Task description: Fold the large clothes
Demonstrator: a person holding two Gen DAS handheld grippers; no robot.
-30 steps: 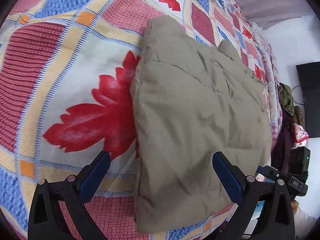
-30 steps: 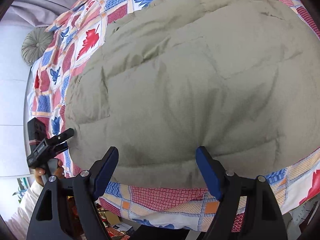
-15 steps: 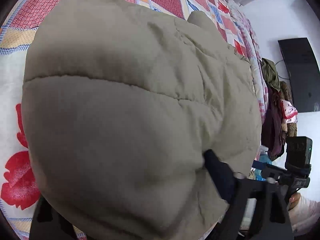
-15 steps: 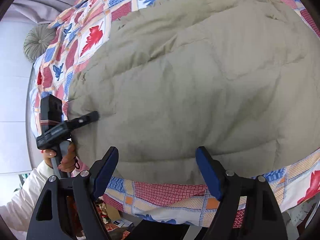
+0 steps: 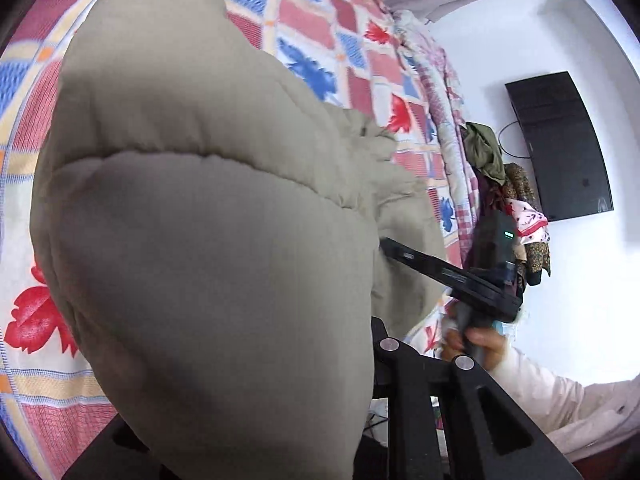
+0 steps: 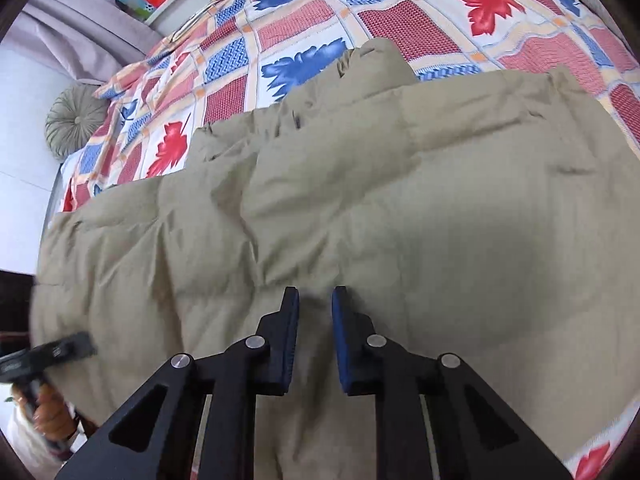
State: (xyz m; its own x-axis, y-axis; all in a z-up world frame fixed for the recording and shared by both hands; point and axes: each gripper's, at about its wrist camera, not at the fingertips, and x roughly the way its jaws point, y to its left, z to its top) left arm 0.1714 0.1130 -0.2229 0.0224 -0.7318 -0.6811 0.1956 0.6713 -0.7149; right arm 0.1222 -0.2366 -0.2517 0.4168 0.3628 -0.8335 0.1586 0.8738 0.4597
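Pinching now: the right gripper (image 6: 314,300), gaping wide half a second back, has its blue pads nearly together with a fold of the puffy khaki quilted jacket (image 6: 360,208) bunched between them. That jacket lies on the red-and-blue leaf-patterned patchwork bedspread (image 6: 304,32), long axis crosswise ahead of the jaws. The left gripper (image 6: 76,344) is mostly buried under lifted fabric, so I can't tell its jaw state.
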